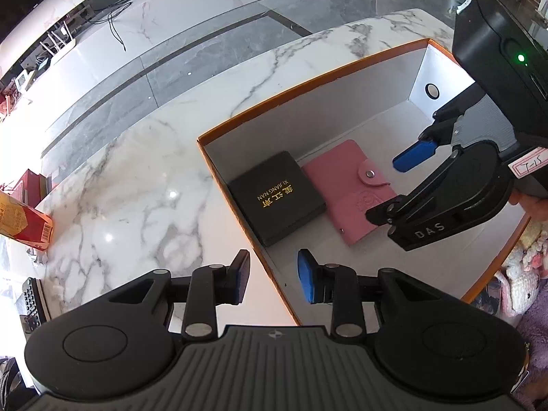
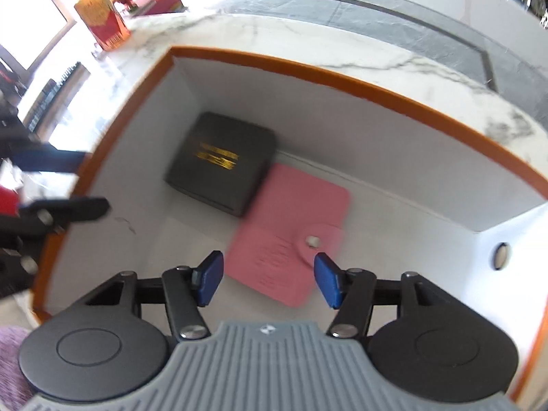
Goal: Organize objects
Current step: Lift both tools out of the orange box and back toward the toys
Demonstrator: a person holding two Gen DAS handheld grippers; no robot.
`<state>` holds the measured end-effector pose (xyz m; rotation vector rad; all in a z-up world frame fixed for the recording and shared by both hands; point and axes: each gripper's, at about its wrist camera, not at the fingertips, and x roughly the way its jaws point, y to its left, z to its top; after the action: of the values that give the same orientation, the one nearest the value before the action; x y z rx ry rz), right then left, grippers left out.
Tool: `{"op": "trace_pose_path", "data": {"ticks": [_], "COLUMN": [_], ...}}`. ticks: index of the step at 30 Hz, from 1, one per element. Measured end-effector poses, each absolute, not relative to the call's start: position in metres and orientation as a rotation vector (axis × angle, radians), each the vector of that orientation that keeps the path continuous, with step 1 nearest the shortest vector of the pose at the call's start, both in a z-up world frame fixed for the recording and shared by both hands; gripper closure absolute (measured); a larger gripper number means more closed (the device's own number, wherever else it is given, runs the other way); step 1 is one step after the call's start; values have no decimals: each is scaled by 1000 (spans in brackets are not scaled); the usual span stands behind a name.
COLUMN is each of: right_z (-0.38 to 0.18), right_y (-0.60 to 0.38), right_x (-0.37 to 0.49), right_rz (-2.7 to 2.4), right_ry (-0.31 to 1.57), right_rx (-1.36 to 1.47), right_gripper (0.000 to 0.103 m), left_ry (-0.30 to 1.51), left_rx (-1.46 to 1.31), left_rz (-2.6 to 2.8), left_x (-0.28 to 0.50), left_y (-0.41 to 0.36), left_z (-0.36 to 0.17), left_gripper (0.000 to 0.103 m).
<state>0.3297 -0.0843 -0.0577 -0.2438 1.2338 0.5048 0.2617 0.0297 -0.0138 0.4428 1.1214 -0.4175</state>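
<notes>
On the marble table [image 1: 137, 185], two flat items already lie in the orange-rimmed box [image 1: 308, 78].
From my left, the left gripper [image 1: 274, 281] straddles the box's near-left wall, jaws partly spread and pinching nothing I can see; the black case [image 1: 277, 197] and pink wallet [image 1: 349, 191] lie touching on the box floor; the right gripper [image 2: 269, 279] hangs above the wallet, jaws spread, empty.

A white marble bench [image 1: 137, 178] with grey veins carries an open orange-rimmed box [image 1: 308, 84] and, near its far corner, a red-and-yellow carton [image 1: 24, 222].
</notes>
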Motion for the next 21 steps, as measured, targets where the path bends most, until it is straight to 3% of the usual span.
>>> {"op": "trace_pose_path", "data": {"ticks": [2, 5, 7, 12, 21], "right_z": [-64, -77, -84, -86, -88], "right_y": [-93, -106, -100, -95, -104], "right_x": [331, 331, 329, 336, 346], "right_rz": [503, 526, 529, 536, 545], "right_ry": [1271, 1346, 1351, 1342, 1321], "right_rx": [-263, -263, -297, -342, -327], "right_gripper": [32, 32, 35, 59, 62], "left_ry": [1127, 1126, 1129, 1129, 1121], "left_rx": [446, 452, 457, 467, 452], "left_rz": [-416, -412, -410, -403, -400], "left_x": [261, 260, 261, 261, 261], "left_y": [29, 29, 28, 26, 27], "left_z": [-16, -18, -20, -23, -21], "left_gripper": [66, 69, 73, 79, 79]}}
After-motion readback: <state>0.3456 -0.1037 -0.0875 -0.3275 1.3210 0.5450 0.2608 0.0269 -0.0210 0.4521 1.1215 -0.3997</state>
